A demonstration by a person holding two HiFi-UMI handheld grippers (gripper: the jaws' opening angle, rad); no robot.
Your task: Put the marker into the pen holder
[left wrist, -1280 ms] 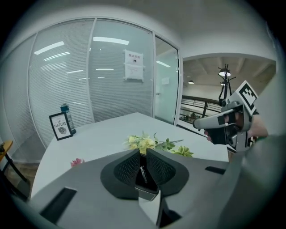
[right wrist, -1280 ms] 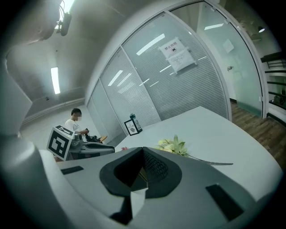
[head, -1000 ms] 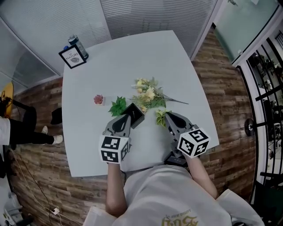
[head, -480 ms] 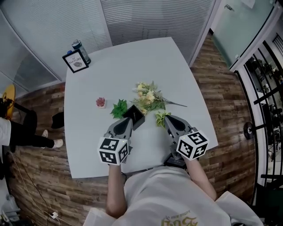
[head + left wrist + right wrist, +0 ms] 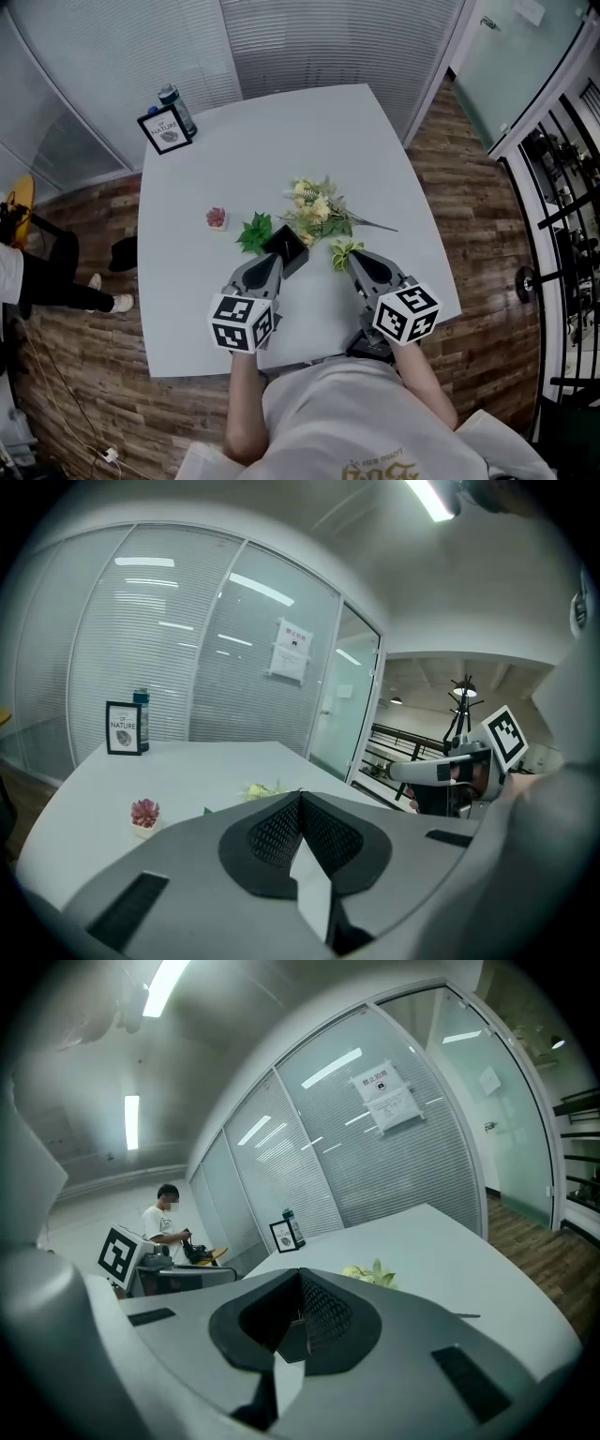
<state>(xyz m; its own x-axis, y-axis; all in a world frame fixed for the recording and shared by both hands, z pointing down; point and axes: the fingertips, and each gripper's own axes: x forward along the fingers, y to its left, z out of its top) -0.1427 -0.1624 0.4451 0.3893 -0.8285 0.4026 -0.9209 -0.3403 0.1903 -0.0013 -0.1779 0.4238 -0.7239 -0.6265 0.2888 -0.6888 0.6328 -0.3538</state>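
Observation:
The black square pen holder (image 5: 284, 249) stands on the white table (image 5: 244, 169), between a green leafy sprig and a bunch of pale flowers (image 5: 317, 210). My left gripper (image 5: 271, 260) is shut and empty, its tip right at the holder's near left side. Also shut with nothing in it, my right gripper (image 5: 354, 257) points at a small green sprig (image 5: 339, 251) to the holder's right. No marker shows in any view. In the left gripper view the jaws of my left gripper (image 5: 300, 795) meet; so do the jaws of my right gripper (image 5: 300, 1273).
A small pink potted plant (image 5: 217, 218) sits left of the holder. At the far left corner stand a framed card (image 5: 165, 129) and a bottle (image 5: 175, 105). Glass walls with blinds ring the table. A person (image 5: 167, 1225) stands at the back in the right gripper view.
The head view has shifted a little. Both grippers stay shut and hold nearly the same places beside the pen holder.

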